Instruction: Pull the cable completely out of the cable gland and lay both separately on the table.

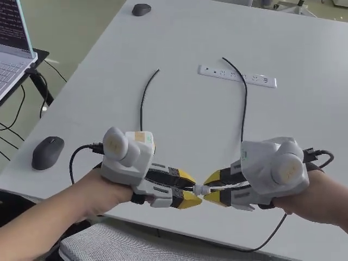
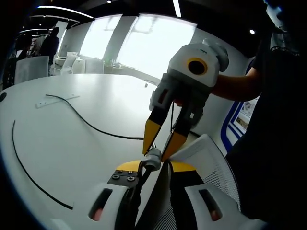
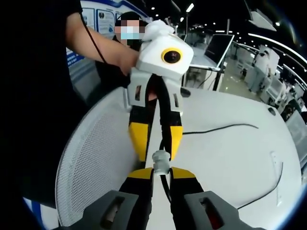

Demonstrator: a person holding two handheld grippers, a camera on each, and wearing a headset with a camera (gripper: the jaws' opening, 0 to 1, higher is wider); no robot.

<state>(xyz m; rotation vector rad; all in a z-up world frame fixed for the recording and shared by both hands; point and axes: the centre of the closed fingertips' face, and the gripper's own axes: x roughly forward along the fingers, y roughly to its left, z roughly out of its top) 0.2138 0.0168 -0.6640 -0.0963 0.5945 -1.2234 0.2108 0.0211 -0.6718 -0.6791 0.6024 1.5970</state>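
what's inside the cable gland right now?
A black cable goes into the cable gland. How far it reaches inside is hidden by the gland's white body and the jaws beside it.

Laptop [image 1: 11, 49] cut by left edge; cable gland [image 1: 201, 190] partly hidden between left claw [image 1: 191, 197] and right claw [image 1: 212, 192].

Table [image 1: 179, 43]: spreading white across the frame.
Power strip [image 1: 237, 76]: lying upper right of centre.
Short cable [image 1: 144, 98]: curving at centre.
Long cable [image 1: 244, 103]: crossing the strip.
Top mouse [image 1: 141, 9]: sitting at the upper edge.
Left mouse [image 1: 48, 152]: sitting lower left.
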